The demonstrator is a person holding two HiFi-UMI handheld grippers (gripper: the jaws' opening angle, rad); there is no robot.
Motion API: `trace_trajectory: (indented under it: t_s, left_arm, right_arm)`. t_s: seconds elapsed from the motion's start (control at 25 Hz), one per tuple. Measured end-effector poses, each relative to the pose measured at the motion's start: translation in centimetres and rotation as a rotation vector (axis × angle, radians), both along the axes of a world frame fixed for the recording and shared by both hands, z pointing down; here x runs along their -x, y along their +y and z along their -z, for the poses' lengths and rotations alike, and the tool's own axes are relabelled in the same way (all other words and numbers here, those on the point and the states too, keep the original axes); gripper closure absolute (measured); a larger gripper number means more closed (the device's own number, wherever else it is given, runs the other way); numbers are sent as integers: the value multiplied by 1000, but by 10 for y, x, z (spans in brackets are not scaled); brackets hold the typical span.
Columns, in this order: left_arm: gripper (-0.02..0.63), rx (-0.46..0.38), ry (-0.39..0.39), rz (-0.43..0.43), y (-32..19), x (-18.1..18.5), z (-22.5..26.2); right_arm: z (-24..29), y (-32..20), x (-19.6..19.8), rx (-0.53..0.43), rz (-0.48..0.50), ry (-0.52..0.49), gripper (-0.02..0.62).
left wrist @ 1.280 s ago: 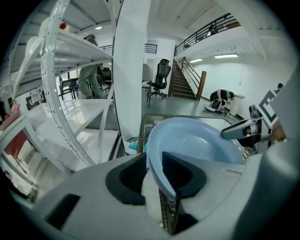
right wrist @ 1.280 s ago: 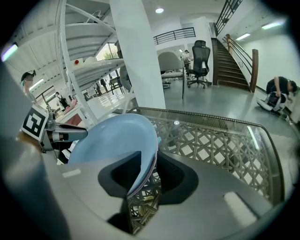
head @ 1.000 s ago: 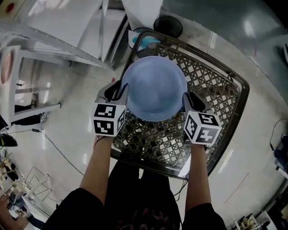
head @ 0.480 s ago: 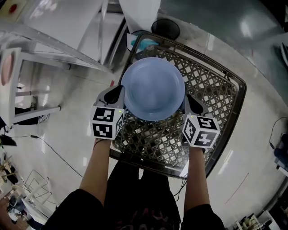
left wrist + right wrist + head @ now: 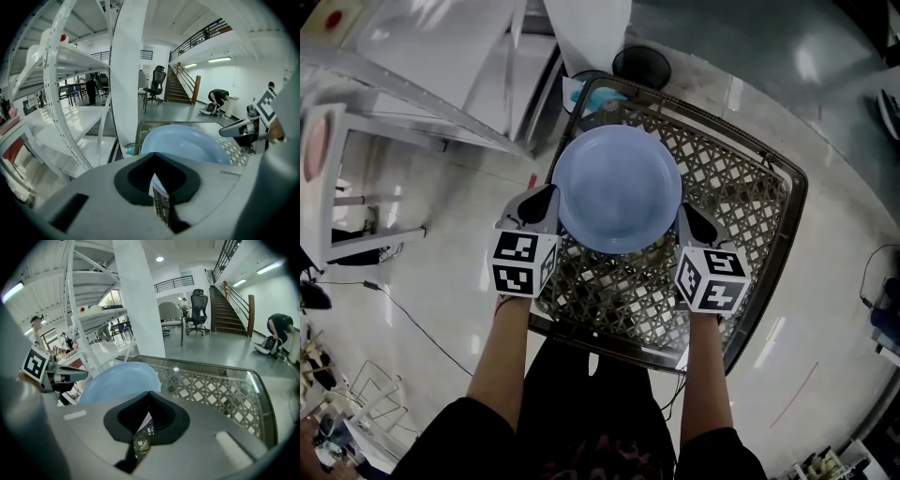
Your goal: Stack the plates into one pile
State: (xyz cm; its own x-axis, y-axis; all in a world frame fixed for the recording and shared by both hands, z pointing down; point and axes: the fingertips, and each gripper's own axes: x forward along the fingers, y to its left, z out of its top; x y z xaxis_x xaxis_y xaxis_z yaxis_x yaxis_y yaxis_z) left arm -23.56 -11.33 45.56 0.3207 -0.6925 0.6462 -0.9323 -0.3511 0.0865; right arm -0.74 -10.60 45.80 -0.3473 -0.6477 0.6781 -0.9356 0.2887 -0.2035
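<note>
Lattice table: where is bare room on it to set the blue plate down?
The right half of the lattice table, from the blue plate to the right rim, is bare; so is the near strip. Crowded only at the far left corner, where a teal object lies.

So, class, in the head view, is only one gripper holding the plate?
No, the left gripper and right gripper grip the blue plate's opposite edges.
</note>
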Motion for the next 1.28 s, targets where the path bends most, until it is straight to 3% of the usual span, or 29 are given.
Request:
trace_trajectory:
  t_s: [0.72, 1.28]
  left_arm:
    - [607, -61, 9, -67, 31, -21, 45]
    - [606, -174, 30, -140, 63, -49, 106]
  right_arm:
    - [56, 28, -9, -158, -21, -35, 584]
    - [123, 63, -30, -334, -49, -56, 584]
